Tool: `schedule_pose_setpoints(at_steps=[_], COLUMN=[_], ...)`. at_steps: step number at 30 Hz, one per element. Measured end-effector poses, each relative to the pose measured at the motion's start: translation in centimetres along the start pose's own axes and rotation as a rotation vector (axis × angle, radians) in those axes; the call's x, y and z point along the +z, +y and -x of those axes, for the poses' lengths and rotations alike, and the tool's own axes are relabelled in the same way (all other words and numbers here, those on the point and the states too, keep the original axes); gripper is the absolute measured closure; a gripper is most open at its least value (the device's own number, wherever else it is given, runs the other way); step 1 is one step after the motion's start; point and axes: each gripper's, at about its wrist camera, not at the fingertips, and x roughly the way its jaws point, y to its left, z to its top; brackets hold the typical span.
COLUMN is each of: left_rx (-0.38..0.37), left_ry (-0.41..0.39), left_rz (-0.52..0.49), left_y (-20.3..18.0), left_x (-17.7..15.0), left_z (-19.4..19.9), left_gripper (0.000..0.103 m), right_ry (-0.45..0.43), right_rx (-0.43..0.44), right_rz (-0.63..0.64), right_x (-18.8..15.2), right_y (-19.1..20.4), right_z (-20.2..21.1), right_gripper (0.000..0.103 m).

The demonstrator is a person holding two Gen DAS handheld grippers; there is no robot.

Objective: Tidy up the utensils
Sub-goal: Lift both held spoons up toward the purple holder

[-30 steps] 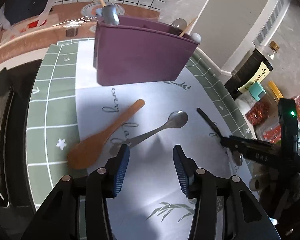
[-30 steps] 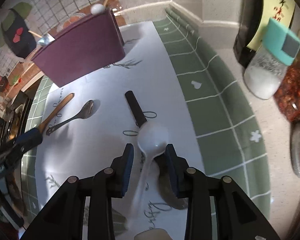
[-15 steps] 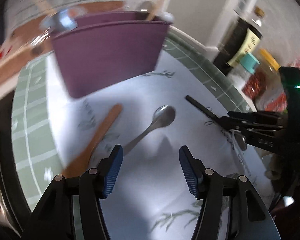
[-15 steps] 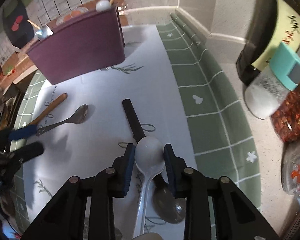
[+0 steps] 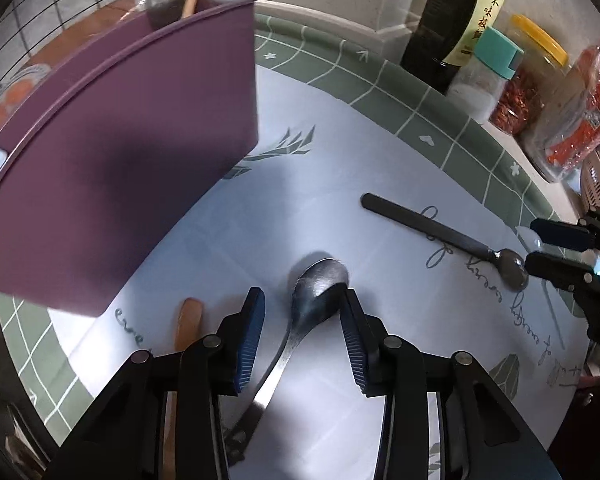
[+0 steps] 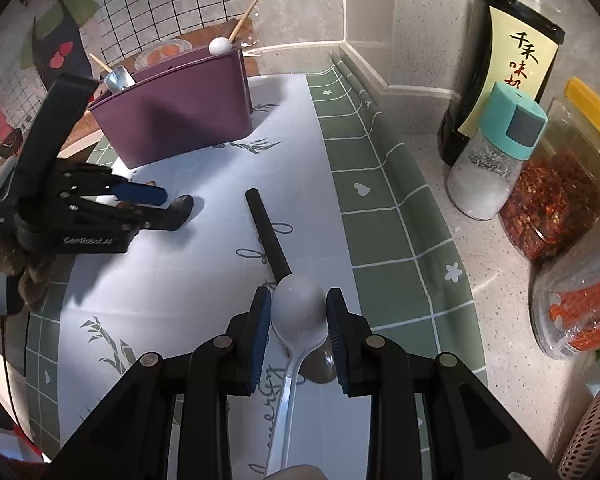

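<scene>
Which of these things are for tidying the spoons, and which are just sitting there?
For the job:
purple holder
metal spoon, between the open left gripper jaws
white spoon, in the right gripper
black-handled spoon
wooden spoon

Just sitting there:
dark sauce bottle
salt shaker
chilli jar

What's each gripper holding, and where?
Right gripper: white plastic spoon, by its bowl. Left gripper: open around the metal spoon, nothing held.
</scene>
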Motion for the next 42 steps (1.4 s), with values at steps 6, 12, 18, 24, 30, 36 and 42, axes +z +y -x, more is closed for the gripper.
schedule_pose_setpoints(at_steps=[6,12,18,24,30,36,42], left_rx=[-0.033,0.023,0.041,0.02,0.026,0.089,0.098], left_ry=[0.004,-0.005,-0.023,-0.075,-0.234,-0.372,-0.466], left_rz=[-0.022,-0.043,-0.039,0.122,0.378,0.477,0.536], left_y=[-0.4,-1.3,-1.4,0.4,1.6,0.7,0.5], left_x=[0.7,0.7,0.6,-0.5,-4.7,-8.1,-9.6], left_z=[-0.2,-0.5,-0.6,0.2,4.1,8.2,11.5], left_gripper=[0.063,0.063,0.069,0.073,0.073,0.073,0.073], right_ry=[0.015,0.027,0.018,-0.018,-0.061,-0.069,-0.093], right_rx=[0.006,0.004,0.001,0.03,0.032,0.069,0.119], right_rz=[-0.012,-0.013,-0.01,-0.002,0.037,0.095,0.134], right_x=[-0.5,-1.1,-1.3,-0.4,1.1,2.3,3.3], right_y=[-0.1,-0.2,-0.3,-0.5,0.0,1.6,3.1], right_z=[-0.3,-0.3,-0.1,0.8,1.9,1.5,1.8], right_gripper=[0.077,0.077,0.077,0.078,0.078,0.078,0.078])
